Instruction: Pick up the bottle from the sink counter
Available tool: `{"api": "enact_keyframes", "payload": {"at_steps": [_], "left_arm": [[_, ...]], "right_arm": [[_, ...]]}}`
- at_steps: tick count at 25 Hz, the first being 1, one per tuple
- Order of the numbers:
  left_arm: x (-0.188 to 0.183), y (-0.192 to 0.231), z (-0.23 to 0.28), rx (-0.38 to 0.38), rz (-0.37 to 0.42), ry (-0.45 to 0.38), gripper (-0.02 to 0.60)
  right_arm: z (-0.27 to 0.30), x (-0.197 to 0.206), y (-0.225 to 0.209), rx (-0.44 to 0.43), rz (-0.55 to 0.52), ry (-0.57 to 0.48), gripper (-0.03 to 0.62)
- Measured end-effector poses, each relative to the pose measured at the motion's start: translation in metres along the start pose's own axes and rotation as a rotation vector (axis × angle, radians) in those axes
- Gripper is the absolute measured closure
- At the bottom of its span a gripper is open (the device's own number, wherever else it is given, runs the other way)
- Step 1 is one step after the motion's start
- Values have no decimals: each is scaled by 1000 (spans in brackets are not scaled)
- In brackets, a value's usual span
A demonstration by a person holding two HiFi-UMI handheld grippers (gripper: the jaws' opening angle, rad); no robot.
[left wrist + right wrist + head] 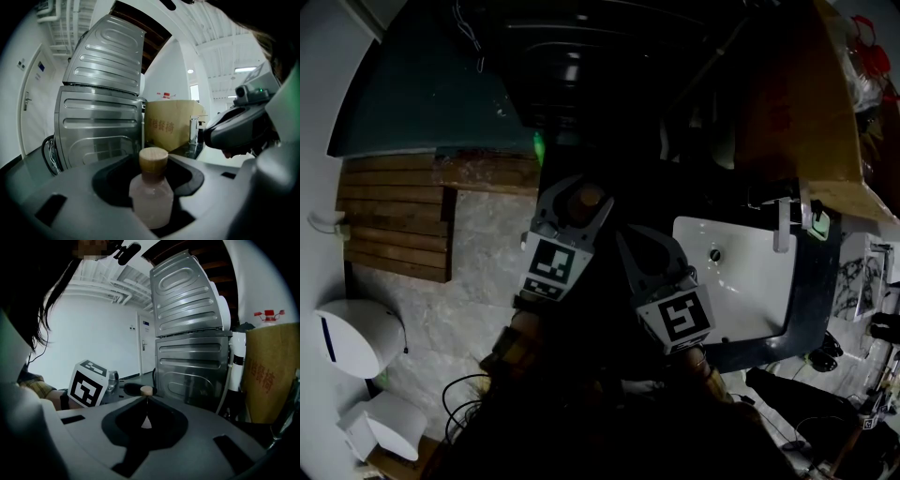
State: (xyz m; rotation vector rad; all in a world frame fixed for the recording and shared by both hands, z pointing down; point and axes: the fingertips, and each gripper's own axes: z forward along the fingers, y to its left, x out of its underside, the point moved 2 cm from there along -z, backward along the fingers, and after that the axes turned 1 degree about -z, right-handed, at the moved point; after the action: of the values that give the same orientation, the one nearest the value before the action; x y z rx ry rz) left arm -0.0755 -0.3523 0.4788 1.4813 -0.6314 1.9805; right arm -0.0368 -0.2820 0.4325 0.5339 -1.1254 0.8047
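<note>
Bottle (pixel 151 199) pinched in left gripper (pixel 153 164) jaws; right gripper (pixel 146 404) jaws pressed together, empty.
Risk: smooth bottle may slip or tilt if pressure slackens.

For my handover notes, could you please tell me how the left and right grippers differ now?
The left gripper is shut on a pale, tan-capped bottle; the right gripper has its jaws shut on nothing. In the head view the left gripper sits higher than the right gripper. Both carry marker cubes.
</note>
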Motion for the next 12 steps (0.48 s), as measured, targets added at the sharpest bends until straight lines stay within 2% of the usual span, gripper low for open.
{"api": "enact_keyframes", "payload": {"at_steps": [7, 12], "left_arm": [[-1, -2, 0, -3, 22, 8, 396], [-3, -3, -1, -3, 44, 16, 423]], "right_arm": [[-3, -4, 0, -2, -7, -5, 577], [-5, -4, 0, 1, -5, -13, 577]]}}
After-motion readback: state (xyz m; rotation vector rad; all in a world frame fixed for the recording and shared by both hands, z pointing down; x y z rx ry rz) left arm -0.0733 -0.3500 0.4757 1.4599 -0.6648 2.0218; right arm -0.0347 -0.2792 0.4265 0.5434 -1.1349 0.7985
